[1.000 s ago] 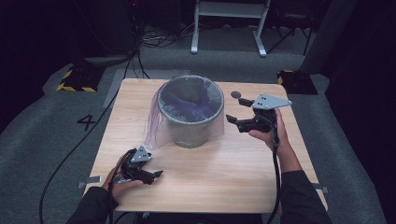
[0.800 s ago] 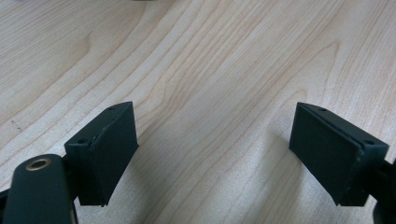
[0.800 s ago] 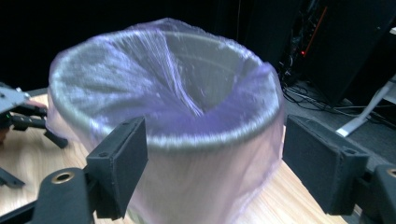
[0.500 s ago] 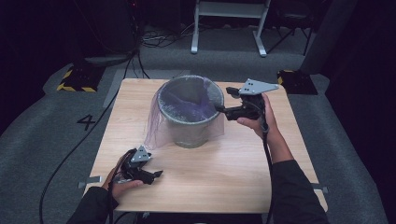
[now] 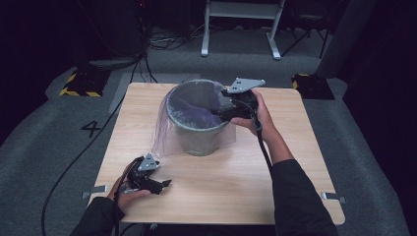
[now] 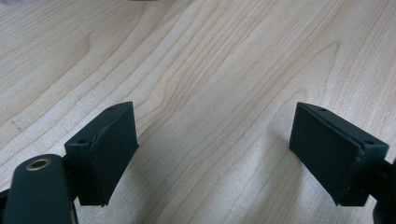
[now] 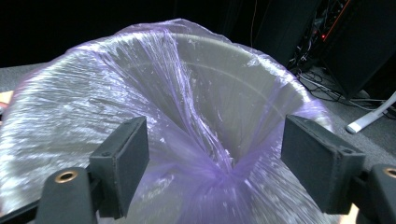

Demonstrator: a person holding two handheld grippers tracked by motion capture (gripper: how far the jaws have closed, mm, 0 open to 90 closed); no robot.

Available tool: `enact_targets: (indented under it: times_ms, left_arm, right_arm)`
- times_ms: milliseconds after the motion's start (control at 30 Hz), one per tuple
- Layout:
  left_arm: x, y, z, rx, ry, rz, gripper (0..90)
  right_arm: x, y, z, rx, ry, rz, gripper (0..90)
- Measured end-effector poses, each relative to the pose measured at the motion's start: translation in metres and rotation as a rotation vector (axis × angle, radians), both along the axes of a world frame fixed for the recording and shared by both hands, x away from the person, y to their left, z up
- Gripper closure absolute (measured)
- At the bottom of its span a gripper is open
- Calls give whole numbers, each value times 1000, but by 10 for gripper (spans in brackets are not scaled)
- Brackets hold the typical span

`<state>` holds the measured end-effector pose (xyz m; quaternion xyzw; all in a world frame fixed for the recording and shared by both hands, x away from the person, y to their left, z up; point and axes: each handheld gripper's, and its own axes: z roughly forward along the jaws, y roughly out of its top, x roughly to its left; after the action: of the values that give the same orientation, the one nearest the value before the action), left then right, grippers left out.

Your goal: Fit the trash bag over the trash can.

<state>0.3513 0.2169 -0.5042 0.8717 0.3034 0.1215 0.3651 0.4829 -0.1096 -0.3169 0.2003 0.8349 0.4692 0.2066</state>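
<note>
Seemingly midway, the purple bag [image 5: 173, 129] drapes loosely over the grey bin [image 5: 197, 129] at the table's [image 5: 246, 182] centre, not yet seated, while the right gripper [image 7: 215, 158], jaws wide, noses into the bin mouth, and the left gripper [image 5: 156, 184] rests wide and empty at lower left.

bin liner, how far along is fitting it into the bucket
Partly done: the purple liner already drapes over the grey bucket rim and down its sides. In hand: the right claw, open, is at the rim over bunched film. Left: pushing the liner down inside. The left claw is open over the table.
</note>
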Motion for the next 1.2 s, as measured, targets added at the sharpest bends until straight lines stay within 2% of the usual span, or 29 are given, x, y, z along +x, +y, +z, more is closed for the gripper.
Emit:
enact_targets:
  times_ms: [300, 433, 567, 633, 800, 933, 1033, 1200]
  left_arm:
    - [0, 0, 0, -1, -1, 0, 146]
    - [0, 0, 0, 0, 0, 0, 146]
    - [0, 0, 0, 0, 0, 0, 147]
    - [0, 0, 0, 0, 0, 0, 147]
    - [0, 0, 0, 0, 0, 0, 147]
    - [0, 0, 0, 0, -1, 0, 147]
    - [0, 0, 0, 0, -1, 0, 147]
    - [0, 0, 0, 0, -1, 0, 146]
  right_arm:
    - [8, 20, -9, -50, 50, 14, 250]
    - [11, 23, -10, -36, 78, 22, 246]
    - [13, 28, -11, -53, 99, 22, 236]
    - [14, 31, -12, -64, 95, 16, 236]
    - [19, 35, -13, -91, 117, -8, 234]
    - [20, 41, -16, -167, 111, 3, 246]
    - [20, 43, -17, -196, 118, 8, 262]
    - [24, 46, -17, -244, 170, 2, 250]
